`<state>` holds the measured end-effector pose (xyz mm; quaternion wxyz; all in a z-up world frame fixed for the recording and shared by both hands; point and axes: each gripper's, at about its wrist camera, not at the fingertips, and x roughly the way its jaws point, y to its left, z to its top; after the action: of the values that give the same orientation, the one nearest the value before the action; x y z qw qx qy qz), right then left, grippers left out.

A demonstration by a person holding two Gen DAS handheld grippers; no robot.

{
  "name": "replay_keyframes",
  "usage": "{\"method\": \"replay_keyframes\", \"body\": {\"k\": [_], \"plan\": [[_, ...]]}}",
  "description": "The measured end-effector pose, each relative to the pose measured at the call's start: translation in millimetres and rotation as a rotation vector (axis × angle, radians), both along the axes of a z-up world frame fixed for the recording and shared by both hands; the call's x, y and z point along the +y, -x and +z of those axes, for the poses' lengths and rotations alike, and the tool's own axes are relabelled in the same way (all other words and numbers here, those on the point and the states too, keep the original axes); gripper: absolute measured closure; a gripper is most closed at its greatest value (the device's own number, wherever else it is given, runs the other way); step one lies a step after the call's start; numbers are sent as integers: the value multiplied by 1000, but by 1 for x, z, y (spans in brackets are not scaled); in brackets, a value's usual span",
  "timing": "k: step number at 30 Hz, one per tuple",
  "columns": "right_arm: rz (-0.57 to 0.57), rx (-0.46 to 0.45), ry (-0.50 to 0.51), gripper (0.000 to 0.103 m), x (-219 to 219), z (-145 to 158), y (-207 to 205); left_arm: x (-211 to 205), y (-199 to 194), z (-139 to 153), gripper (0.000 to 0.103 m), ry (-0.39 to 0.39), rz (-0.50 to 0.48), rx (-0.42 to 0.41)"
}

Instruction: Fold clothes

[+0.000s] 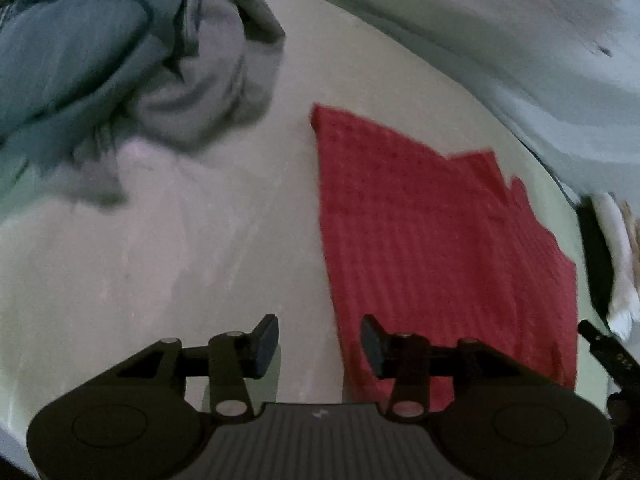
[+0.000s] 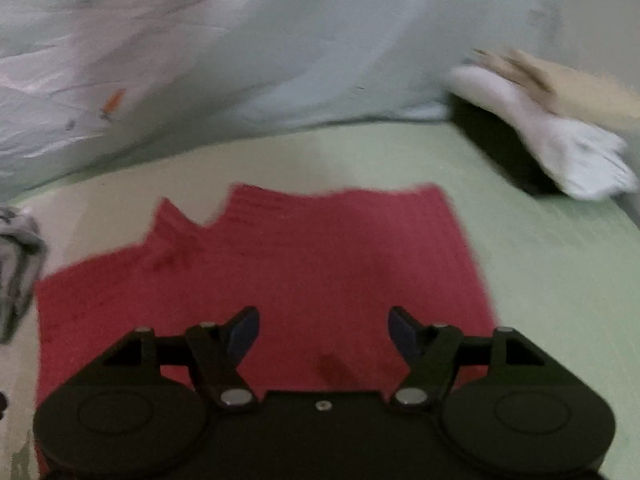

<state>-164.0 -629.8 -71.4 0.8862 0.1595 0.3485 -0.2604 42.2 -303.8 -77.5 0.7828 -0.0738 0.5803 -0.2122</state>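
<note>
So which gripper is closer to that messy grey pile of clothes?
Left. The left gripper faces the grey clothes pile across bare sheet; the right gripper hangs over the red knitted garment.

Home bedroom: bed sheet (image 2: 540,280), rumpled duvet (image 2: 280,60) (carrot print), laundry heap (image 1: 120,80).

A red ribbed garment (image 1: 440,240) lies on a pale green sheet (image 2: 560,280); far left, a grey and teal-blue clothes heap (image 1: 120,72); far off, a pale blanket (image 2: 280,40) with small orange carrot print
</note>
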Motion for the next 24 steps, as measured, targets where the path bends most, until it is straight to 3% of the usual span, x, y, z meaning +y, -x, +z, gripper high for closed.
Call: {"method": "replay_keyframes", "body": {"k": [5,10,13,15,16,17,22,24], "plan": [[146,-32,-48,69,-7,-7,-77,-20,-53,-8,56,-35,-1,-3],[242,-70,-106,69,-10,-21,-136,-33,-84,-14,56,-40,-20,-40],[214,-66,-101,57,-15,-22,-144,-37,-91,-20,56,-42,-32,-47],[195,-63,-98,58,-17,-22,-150,-38,-93,-24,56,-44,-38,-49],[186,-62,-96,74,-19,-23,-152,-39,-94,-25,56,-46,-43,-51],[177,-60,-95,100,-20,-23,-155,-40,-93,-25,56,-50,-52,-57],[131,-54,-86,102,-28,-25,-168,-40,-91,-25,56,-55,-74,-72],[112,-51,-83,93,-31,-25,-174,-38,-91,-26,56,-48,-68,-71]]}}
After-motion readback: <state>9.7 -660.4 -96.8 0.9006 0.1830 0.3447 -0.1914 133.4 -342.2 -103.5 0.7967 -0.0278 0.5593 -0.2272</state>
